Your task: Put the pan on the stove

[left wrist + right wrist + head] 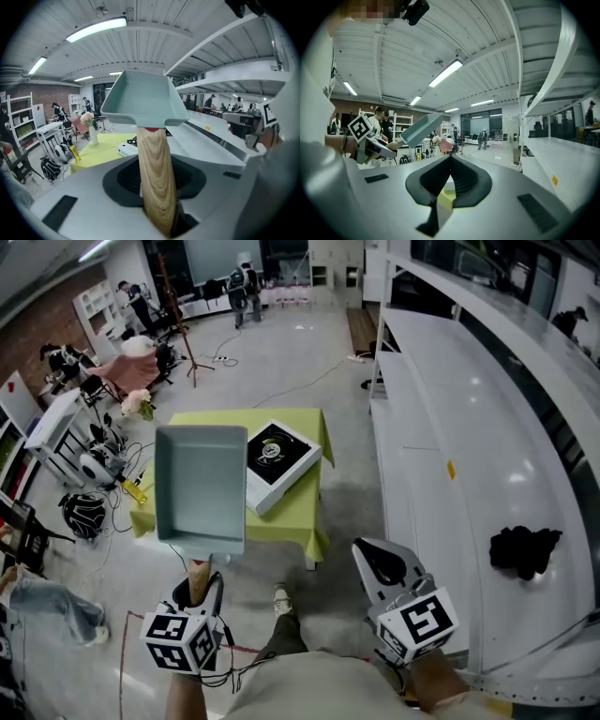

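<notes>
A green-clothed table fills mid-frame. The square teal pan is held up over its left half, just left of the white stove. Lower left, the left gripper clamps the pan's wooden handle. Lower right, the right gripper has its jaws together, empty.

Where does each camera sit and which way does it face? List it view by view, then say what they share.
Head view: on the person's head, looking steeply down at the table and stove; left gripper, right gripper and forearms show.
Left gripper view: on the left gripper, looking along jaws clamped on the pan handle.
Right gripper view: on the right gripper, facing across the room past shut, empty jaws.
Shared: all three show the pan.
</notes>
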`<state>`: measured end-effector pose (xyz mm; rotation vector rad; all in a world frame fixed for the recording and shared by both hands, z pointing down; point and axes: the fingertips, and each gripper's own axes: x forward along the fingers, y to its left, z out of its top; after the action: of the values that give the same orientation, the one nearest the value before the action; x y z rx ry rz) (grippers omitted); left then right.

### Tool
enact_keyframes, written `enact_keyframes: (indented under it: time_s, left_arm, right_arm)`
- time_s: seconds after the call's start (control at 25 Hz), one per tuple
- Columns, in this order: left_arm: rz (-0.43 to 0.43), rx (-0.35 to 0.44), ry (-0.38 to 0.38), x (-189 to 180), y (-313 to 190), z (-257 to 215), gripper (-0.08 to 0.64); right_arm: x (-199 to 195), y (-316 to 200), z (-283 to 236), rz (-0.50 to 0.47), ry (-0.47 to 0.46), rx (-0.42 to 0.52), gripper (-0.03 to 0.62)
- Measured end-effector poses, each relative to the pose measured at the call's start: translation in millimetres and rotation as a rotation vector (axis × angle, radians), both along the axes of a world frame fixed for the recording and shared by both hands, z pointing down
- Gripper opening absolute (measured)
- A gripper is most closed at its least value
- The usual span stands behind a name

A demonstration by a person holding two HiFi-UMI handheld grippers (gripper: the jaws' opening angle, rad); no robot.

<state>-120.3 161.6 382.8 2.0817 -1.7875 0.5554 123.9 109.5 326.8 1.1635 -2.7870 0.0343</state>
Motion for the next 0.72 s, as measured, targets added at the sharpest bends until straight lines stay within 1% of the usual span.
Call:
enact_keyframes:
  time_s: [0.24,0.44,0.72]
  left_arm:
    - [0.024,-0.032,0.012,-15,-43,14,0.132]
    - [0.076,-0.079,0.014,-28,-86,27,0.132]
    - [0.145,-0.157,0.015,-56,-151,52,0.132]
  right_arm:
    - [-16,-41,19,0.032,0.011,-0.051,0.005]
    - [-38,-80,30,0.049,0.033,-0.086,0.006]
    - [-71,-137,40,0.078,0.075,-0.126,0.006]
